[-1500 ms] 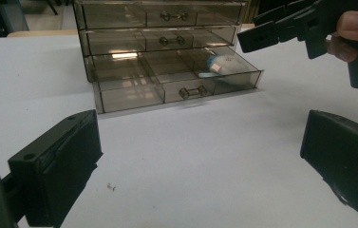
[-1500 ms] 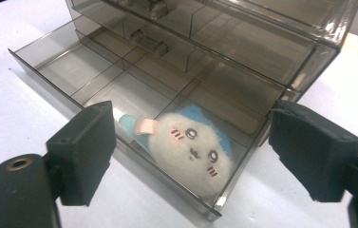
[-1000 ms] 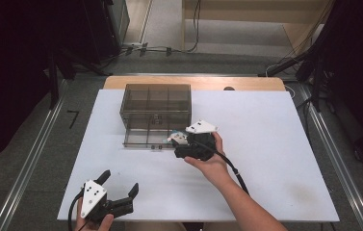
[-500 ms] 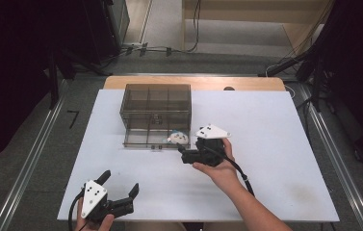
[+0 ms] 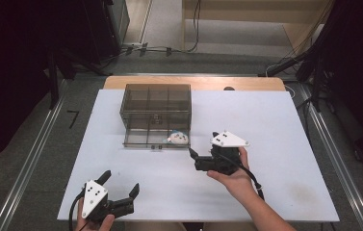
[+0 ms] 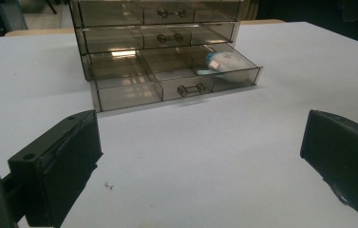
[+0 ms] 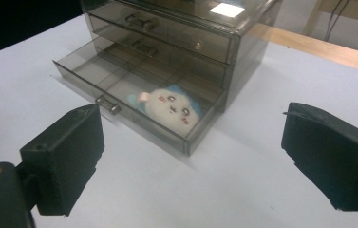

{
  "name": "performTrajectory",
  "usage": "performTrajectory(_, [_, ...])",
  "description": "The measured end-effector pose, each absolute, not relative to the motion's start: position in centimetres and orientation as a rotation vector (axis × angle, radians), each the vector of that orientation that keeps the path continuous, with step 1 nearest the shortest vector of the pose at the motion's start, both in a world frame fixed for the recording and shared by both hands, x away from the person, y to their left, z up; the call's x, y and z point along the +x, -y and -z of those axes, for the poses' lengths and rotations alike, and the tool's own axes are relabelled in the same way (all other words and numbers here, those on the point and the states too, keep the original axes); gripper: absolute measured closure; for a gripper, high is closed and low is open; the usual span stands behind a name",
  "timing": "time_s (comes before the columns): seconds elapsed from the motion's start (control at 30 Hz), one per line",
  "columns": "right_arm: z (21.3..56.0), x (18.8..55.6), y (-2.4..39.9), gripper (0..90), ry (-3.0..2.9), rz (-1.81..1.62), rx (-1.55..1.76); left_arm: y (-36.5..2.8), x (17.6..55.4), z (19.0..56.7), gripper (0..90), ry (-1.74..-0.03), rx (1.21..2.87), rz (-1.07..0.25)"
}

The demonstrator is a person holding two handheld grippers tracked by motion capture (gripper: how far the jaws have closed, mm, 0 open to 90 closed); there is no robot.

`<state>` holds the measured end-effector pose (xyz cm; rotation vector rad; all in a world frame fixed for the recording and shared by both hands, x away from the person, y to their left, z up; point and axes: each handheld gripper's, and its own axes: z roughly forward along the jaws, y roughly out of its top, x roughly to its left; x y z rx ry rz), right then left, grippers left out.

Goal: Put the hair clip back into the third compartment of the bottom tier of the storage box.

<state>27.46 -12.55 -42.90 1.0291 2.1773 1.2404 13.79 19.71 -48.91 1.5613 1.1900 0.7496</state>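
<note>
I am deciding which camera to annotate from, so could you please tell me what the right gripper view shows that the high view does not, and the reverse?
The right gripper view shows the plush toy's face and blue ear, and the handle on the open bottom drawer.

The high view shows the whole white table, the left gripper open near its front edge, the right gripper in a hand, and the floor and cables.

Both show the smoky drawer cabinet with the toy in the open drawer's right end.

My left gripper [image 5: 121,195] sits low at my near left, jaws spread wide, empty. My right gripper [image 5: 199,153] is out ahead, jaws wide apart, nothing held.
</note>
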Motion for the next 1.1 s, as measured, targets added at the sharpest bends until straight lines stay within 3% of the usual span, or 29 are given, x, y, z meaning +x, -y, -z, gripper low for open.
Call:
performTrajectory(0.17, [43.0,26.7,13.9,5.5,-2.162,-1.222,1.036,-19.7,13.8,48.9,0.0,-1.189,1.561,-0.748])
performTrajectory(0.23, [43.1,26.3,14.5,0.0,-2.156,-1.213,1.034,-19.7,13.8,48.9,0.0,-1.191,1.560,-0.748])
performTrajectory(1.1, [44.1,23.3,23.3,0.0,-2.061,-1.174,1.116,-19.5,13.8,48.9,0.0,-1.188,1.564,-0.743])
